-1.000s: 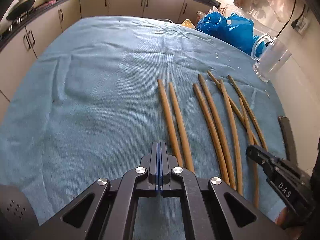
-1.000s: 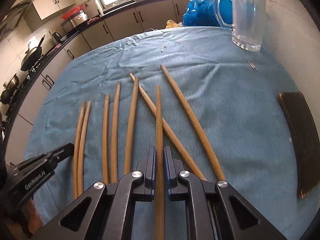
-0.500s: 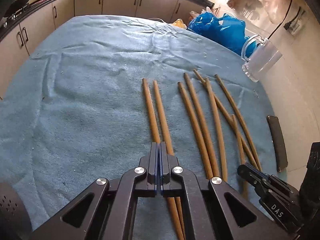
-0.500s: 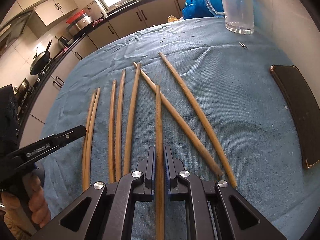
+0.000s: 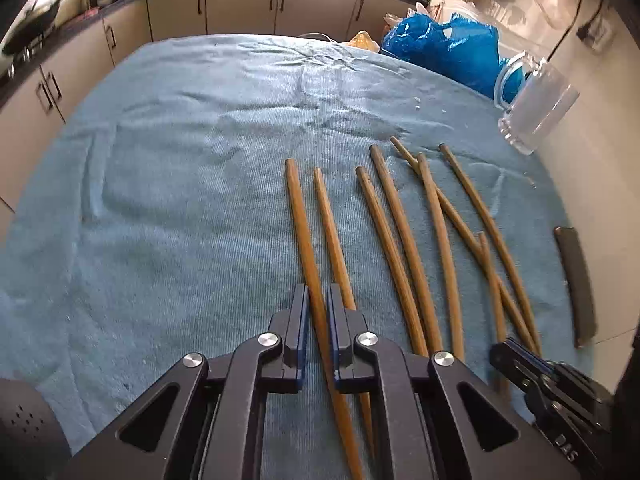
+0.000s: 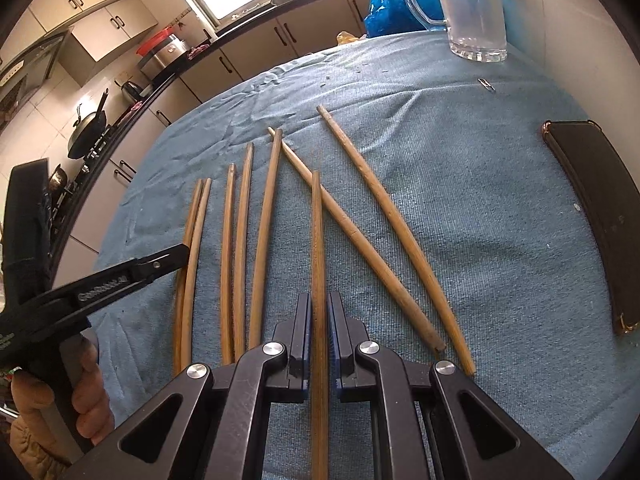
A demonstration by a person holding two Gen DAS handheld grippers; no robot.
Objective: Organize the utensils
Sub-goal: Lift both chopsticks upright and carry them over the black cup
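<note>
Several brown chopsticks lie side by side on a blue cloth (image 5: 180, 160). My left gripper (image 5: 318, 292) hangs over the leftmost chopstick (image 5: 298, 216). Its jaws are opening, the stick runs between them, and a little gap shows at each pad. The second chopstick (image 5: 328, 216) passes under the right finger. My right gripper (image 6: 319, 298) is shut on one chopstick (image 6: 317, 220), which points away over the row. In the left wrist view that gripper (image 5: 500, 354) sits at the lower right. The left gripper (image 6: 184, 250) shows in the right wrist view beside the leftmost pair.
A clear glass mug (image 5: 536, 116) stands at the cloth's far right by the wall, with a blue plastic bag (image 5: 440, 52) behind it. A dark flat case (image 6: 600, 208) lies at the right edge. Kitchen cabinets run beyond the cloth's far and left sides.
My left gripper has slid right, over the leftmost chopstick, and its jaws have parted around it. The right gripper still holds its chopstick and has barely shifted.
</note>
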